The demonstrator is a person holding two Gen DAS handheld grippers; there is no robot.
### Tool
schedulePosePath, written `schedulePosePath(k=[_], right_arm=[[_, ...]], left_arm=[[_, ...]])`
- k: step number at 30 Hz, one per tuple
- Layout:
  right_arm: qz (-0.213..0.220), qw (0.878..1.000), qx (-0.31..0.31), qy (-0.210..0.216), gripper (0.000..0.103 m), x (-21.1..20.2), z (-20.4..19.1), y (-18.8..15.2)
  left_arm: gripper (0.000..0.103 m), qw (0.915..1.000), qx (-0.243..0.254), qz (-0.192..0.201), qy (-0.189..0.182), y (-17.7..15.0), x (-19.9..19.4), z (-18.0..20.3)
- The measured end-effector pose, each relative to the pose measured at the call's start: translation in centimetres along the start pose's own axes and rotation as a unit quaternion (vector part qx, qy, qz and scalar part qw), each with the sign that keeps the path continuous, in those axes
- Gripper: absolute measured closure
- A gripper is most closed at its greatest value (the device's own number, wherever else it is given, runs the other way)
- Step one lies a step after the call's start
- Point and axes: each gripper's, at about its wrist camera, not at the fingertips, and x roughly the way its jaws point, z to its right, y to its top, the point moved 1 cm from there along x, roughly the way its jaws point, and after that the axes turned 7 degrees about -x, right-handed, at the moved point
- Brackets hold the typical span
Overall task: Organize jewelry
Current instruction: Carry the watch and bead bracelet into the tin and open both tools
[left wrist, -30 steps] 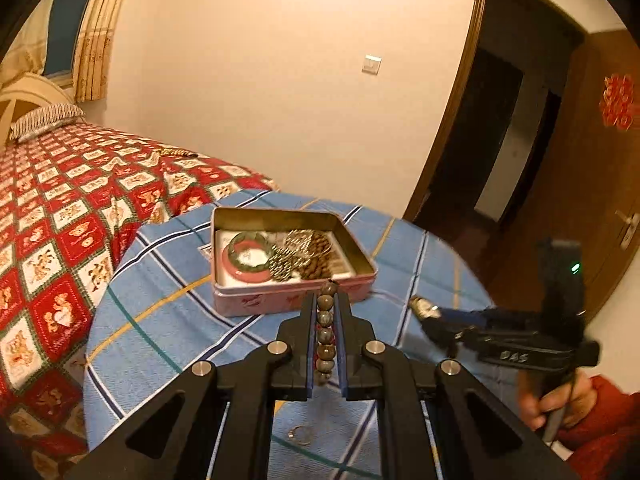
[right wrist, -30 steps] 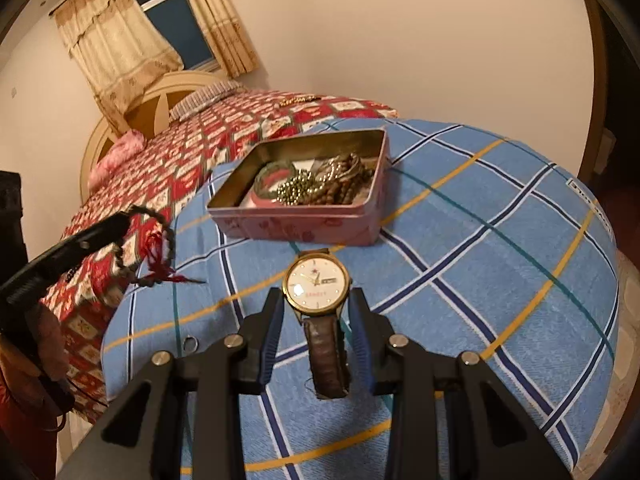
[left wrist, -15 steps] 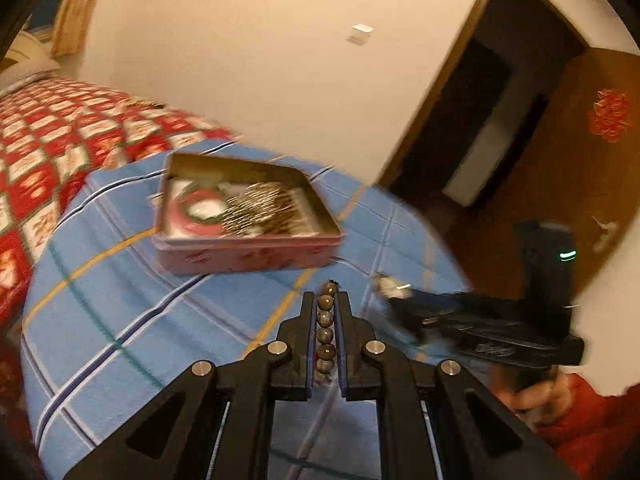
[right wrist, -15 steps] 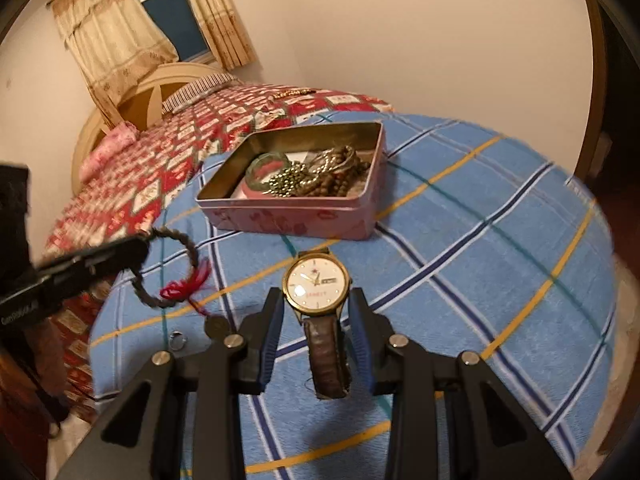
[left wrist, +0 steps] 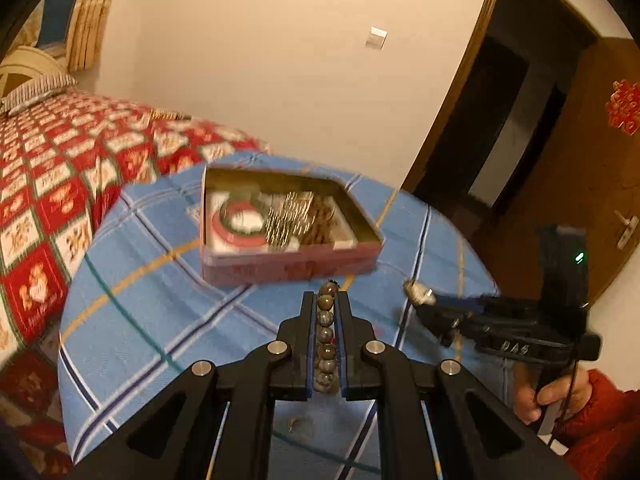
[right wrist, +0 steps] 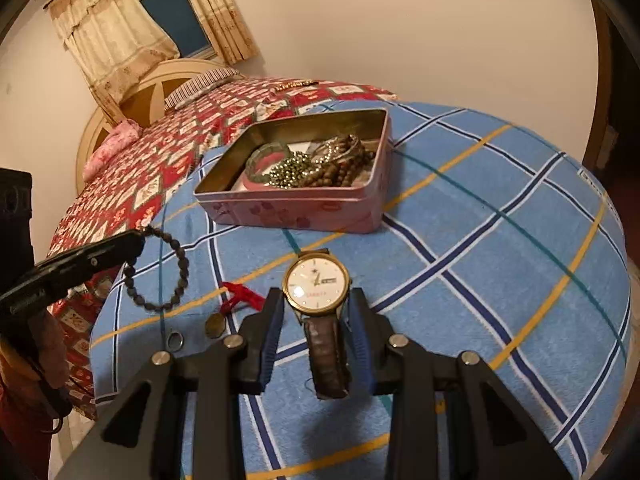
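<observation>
— Near the pink tin (right wrist: 296, 210), on the blue checked cloth (right wrist: 500, 248): what?
— Just in front of the tin, a gold-rimmed watch (right wrist: 317, 282) with a brown strap, pinched at the case between the pads of the right gripper (right wrist: 316, 312). Held up off the cloth, dial facing up.
— And left of the tin?
— Left and nearer, the left gripper (left wrist: 325, 308), pressed together on a dark bead bracelet (right wrist: 160, 268). Loop hanging below the fingertips, a red tassel (right wrist: 240, 298) trailing from it onto the cloth. Seen from the left wrist, beads lined up in a row between the two fingers (left wrist: 307, 320).
— Inside the tin?
— A green bangle (right wrist: 264, 160), a heap of shiny metal beads (right wrist: 292, 168) and brown wooden beads (right wrist: 340, 172), all piled together on the tin's floor.
— Anything loose in front of the tin?
— Nearer than the tassel, a small oval pendant (right wrist: 215, 325) and beside it a small ring (right wrist: 175, 340), flat on the cloth.
— Behind the tin?
— Red patterned bedspread (right wrist: 168, 168), touching the cloth's far edge.
</observation>
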Motion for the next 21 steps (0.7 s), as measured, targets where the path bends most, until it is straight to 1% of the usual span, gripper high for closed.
schedulePosePath(k=[2,5,8,13,15,17,19,21], right_arm=[[0.004,1.000,0.007,0.005,0.067,-0.3,0.1,0.3],[0.016,1.000,0.014,0.013,0.067,-1.1,0.2,1.3],[0.041,0.999,0.008,0.014,0.067,-2.2,0.0,3.3],[0.090,0.996,-0.001,-0.004,0.067,-2.9,0.1,8.1],[0.107,0.994,-0.006,-0.013,0.067,-2.5,0.0,10.2],[0.114,0.993,-0.008,-0.023,0.067,-1.1,0.2,11.8],[0.107,0.994,0.006,-0.021,0.067,1.2,0.7,13.0],[0.094,0.995,0.014,-0.022,0.067,3.5,1.0,13.4]], left_arm=[[0.096,0.9998,-0.002,0.016,-0.014,0.8,-0.7,0.3],[0.095,0.9991,0.013,0.037,-0.015,2.4,-0.9,1.1],[0.095,0.9977,0.021,0.061,-0.019,4.5,-0.9,1.6],[0.095,0.9937,0.020,0.107,-0.029,8.8,-0.5,1.8],[0.095,0.9935,0.020,0.109,-0.023,10.0,0.8,1.5],[0.095,0.9949,0.011,0.099,-0.016,10.8,2.8,0.7],[0.095,0.9959,0.003,0.090,-0.015,11.1,4.8,-0.1],[0.095,0.9969,0.002,0.078,0.003,11.2,6.8,-0.9]])
